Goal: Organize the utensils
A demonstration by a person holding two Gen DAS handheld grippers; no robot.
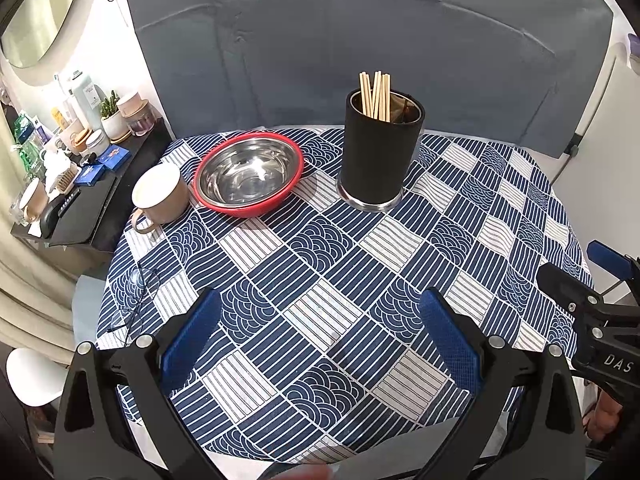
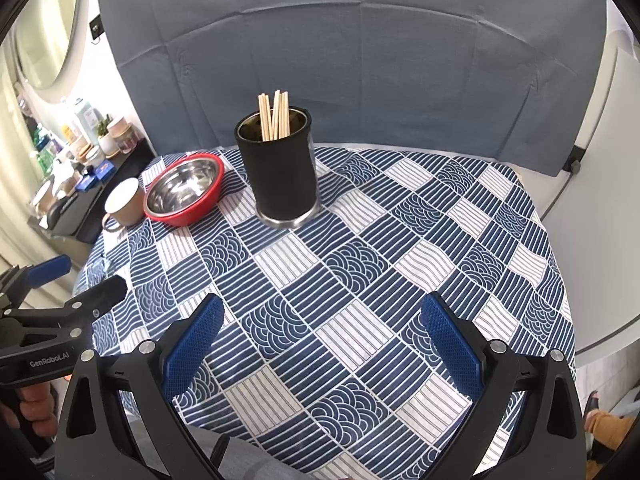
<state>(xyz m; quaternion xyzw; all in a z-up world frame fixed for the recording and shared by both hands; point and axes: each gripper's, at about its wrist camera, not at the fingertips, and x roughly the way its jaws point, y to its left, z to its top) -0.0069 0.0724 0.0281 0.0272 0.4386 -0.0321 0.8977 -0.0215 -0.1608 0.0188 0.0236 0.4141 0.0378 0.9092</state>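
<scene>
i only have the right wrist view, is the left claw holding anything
Observer: No. The left claw is open, with only the tablecloth showing between its fingers.
Operator: anything by the table's left edge, it's a blur for me
Observer: Yes, a pair of thin-framed eyeglasses lies on the tablecloth there, just beyond the left claw's left finger.
Operator: ok what else do i miss
Observer: Inside the black utensil holder, the left wrist view shows something dark beside the chopsticks. I cannot tell what it is.
</scene>
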